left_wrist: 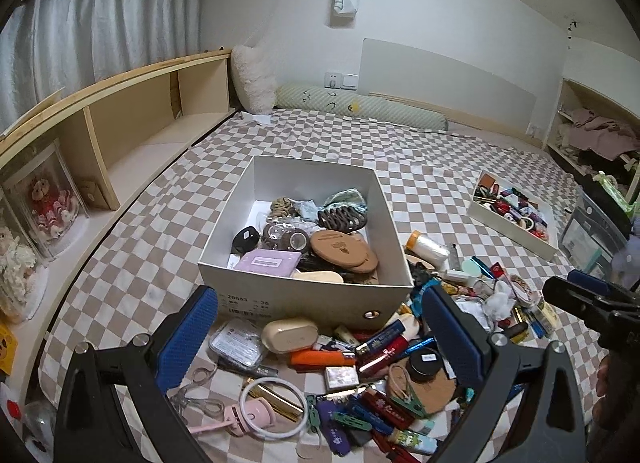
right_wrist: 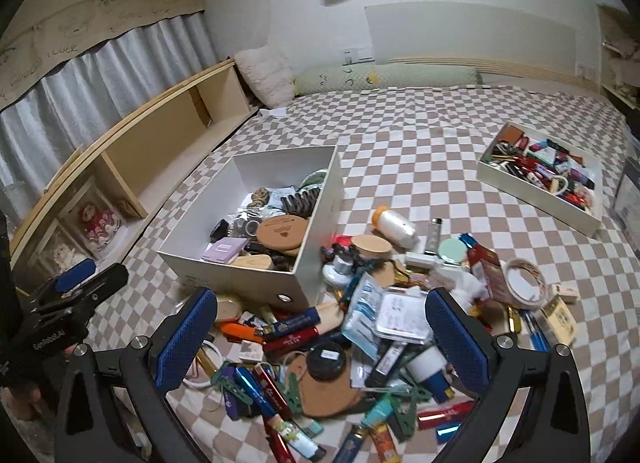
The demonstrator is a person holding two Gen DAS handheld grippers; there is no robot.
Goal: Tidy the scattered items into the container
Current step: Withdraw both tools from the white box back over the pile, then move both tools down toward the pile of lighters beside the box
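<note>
Both grippers hover with fingers apart and empty. The scattered pile (right_wrist: 340,347) lies on the bed directly beneath the right gripper (right_wrist: 320,333), just before the grey box (right_wrist: 240,271); left gripper (left_wrist: 320,333) equally near.

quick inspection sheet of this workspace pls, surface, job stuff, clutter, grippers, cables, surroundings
surface: checked bedspread, mostly bare beyond the pile
job's things: open grey box partly filled; small items heaped on the bed in front of it and to its right, including an orange lighter, a white ring and a tape roll
clutter: shallow white tray, full of small items, farther right
grippers: left gripper open, empty, above the pile; right gripper open, empty, above the pile
cables: nothing seen
surroundings: wooden shelf, curtain, long green bolster, white wall
</note>
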